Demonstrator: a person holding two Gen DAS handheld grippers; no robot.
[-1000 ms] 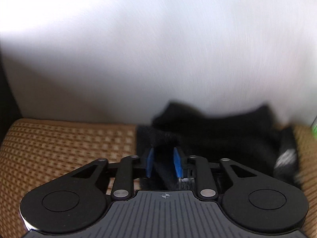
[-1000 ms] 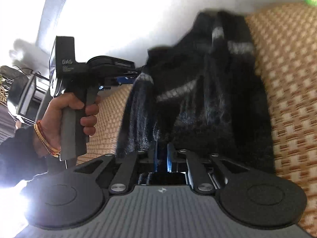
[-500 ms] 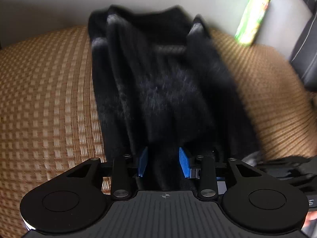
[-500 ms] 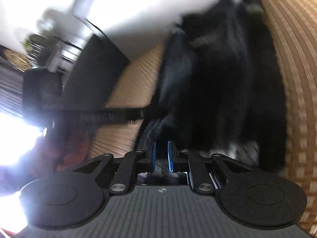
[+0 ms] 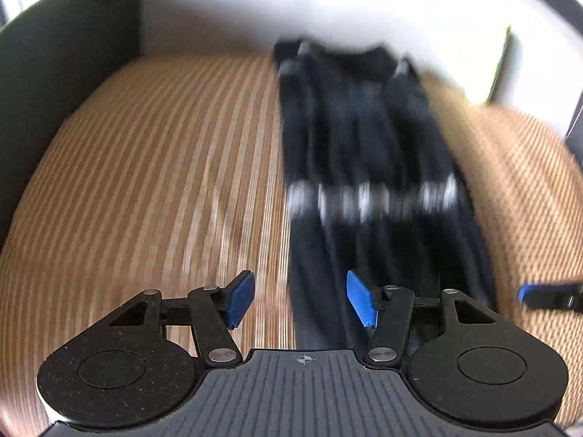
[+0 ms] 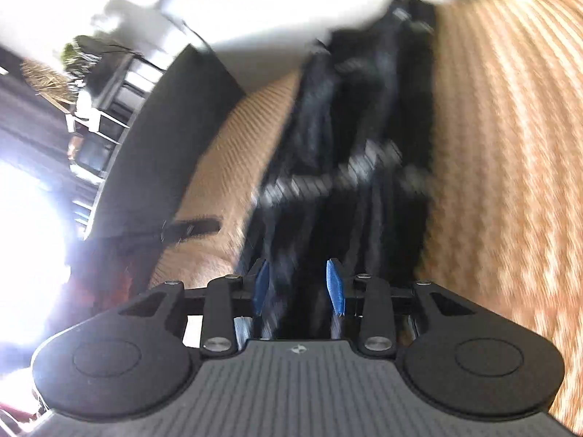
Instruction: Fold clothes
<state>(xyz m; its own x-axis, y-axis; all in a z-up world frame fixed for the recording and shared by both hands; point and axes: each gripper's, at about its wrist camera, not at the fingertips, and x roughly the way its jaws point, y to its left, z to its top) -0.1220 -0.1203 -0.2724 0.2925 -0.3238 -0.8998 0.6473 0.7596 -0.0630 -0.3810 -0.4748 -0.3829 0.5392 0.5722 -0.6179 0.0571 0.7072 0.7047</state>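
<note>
— Starting at the left edge of the left wrist view, what do we have?

— A dark upright panel (image 5: 65,73) stands at the far left, and the woven tan mat (image 5: 164,164) spreads out from it. Our left gripper (image 5: 300,300) hangs over that mat with its blue pads (image 5: 240,300) standing wide apart. Its jaws have just been opening. The left pad sits over bare mat, the right one over the near edge of the black garment (image 5: 364,138).

— So do we grip the cloth there?

— No, neither pad presses on it; the cloth only passes under the gap on the right side. The garment lies in a long strip running away from us towards the pale wall (image 5: 255,7), with a white band (image 5: 371,198) across its middle. Right of it there is more mat, a blurred green thing (image 5: 499,65) at the wall, and a blue tip of the other gripper (image 5: 546,295) at the right edge.

— And in the right wrist view?

— At the left is glare and a blurred hand, too smeared to describe. Then comes the dark panel (image 6: 171,138), a strip of mat (image 6: 233,153), and the garment (image 6: 364,116). Our right gripper (image 6: 298,284) has its jaws partly apart, just been opening, with dark cloth lying between the pads (image 6: 335,287). We cannot tell whether they touch it. Bare mat fills the right.
</note>
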